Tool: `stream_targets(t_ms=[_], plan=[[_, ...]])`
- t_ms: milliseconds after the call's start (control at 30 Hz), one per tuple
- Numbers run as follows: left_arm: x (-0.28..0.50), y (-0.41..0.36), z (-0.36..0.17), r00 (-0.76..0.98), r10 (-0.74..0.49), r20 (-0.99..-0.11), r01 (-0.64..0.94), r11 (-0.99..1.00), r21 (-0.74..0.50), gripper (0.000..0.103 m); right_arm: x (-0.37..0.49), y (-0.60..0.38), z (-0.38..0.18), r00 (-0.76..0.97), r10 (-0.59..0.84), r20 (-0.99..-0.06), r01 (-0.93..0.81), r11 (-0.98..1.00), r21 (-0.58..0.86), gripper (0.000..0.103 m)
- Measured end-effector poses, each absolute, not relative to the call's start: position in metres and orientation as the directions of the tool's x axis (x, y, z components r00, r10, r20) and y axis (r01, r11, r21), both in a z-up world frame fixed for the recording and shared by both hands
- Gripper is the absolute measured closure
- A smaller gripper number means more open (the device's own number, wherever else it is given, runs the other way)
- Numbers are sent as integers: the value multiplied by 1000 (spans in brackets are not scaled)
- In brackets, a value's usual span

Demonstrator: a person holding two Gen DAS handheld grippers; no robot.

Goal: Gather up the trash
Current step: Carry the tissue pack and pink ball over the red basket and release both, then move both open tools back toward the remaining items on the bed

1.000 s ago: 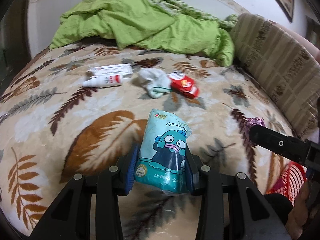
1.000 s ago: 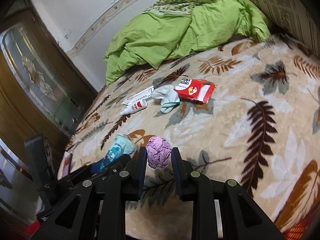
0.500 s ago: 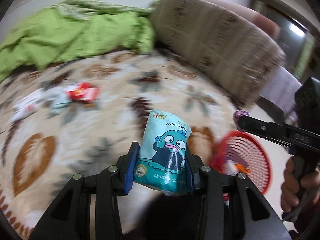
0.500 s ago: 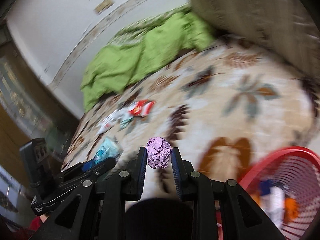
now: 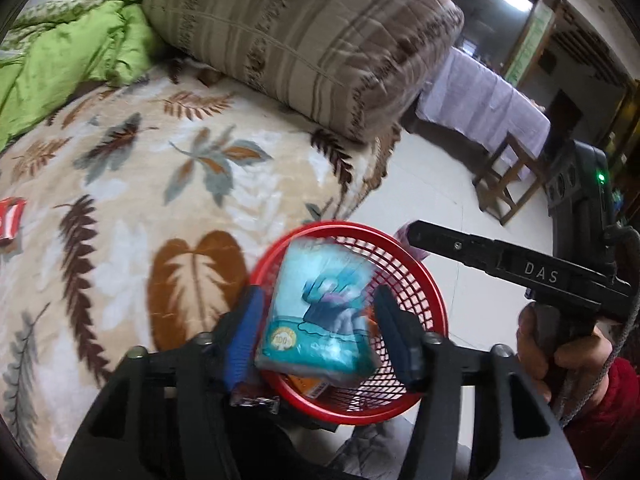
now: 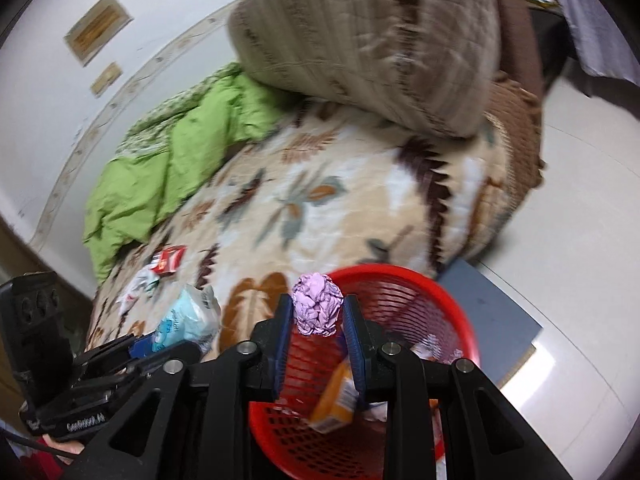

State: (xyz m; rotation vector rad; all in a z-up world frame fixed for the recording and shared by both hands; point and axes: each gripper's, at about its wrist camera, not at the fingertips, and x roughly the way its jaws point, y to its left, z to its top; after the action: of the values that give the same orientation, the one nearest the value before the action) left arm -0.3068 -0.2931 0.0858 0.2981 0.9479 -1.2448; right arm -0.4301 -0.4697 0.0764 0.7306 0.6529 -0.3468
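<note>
A red mesh basket (image 5: 430, 300) (image 6: 424, 300) stands on the floor beside the bed, with some trash in it. My left gripper (image 5: 320, 320) is open over the basket; the teal tissue pack (image 5: 318, 316) sits blurred between its spread fingers, with gaps on both sides. The pack also shows in the right wrist view (image 6: 188, 320). My right gripper (image 6: 318, 312) is shut on a crumpled pink paper ball (image 6: 316, 308) above the basket's near rim. A red wrapper (image 6: 170, 260) (image 5: 10, 220) and a white crumpled item (image 6: 138, 286) lie on the bed.
The leaf-patterned blanket (image 5: 140, 200) covers the bed. A green duvet (image 6: 168, 168) and a big striped brown pillow (image 5: 304, 40) lie at its far side. A grey mat (image 6: 492, 312) lies on the tiled floor by the basket. A wooden stool (image 5: 508, 176) stands farther off.
Both grippers have swung right from the bed to above the red basket. The left gripper has opened and the tissue pack is coming loose. The right gripper still holds the pink ball.
</note>
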Motion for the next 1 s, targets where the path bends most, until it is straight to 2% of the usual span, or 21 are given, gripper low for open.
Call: stream_targets(t_ms=[33, 67, 100, 333, 567, 767, 1000], plan=[[-308, -294, 86, 8, -669, -743, 896, 335, -291, 46, -433, -473, 74, 745, -78, -662, 520, 690, 503, 53], [-308, -294, 87, 10, -672, -741, 896, 335, -292, 45, -434, -475, 74, 746, -85, -661, 526, 684, 506, 47], [-308, -294, 88, 12, -674, -739, 896, 336, -292, 42, -435, -476, 74, 749, -84, -657, 524, 681, 511, 47], [-283, -269, 93, 72, -677, -732, 861, 413, -297, 41, -418, -470, 79, 772, -48, -634, 478, 702, 528, 47], [-242, -220, 100, 199, -668, -717, 789, 543, -286, 40, -372, -433, 88, 795, 71, -603, 340, 770, 539, 45], [-197, -174, 97, 302, -630, -715, 695, 659, -288, 39, -324, -393, 91, 778, 186, -600, 222, 812, 540, 45], [-164, -132, 84, 385, -566, -729, 597, 755, -272, 39, -284, -353, 89, 743, 256, -618, 144, 841, 521, 44]])
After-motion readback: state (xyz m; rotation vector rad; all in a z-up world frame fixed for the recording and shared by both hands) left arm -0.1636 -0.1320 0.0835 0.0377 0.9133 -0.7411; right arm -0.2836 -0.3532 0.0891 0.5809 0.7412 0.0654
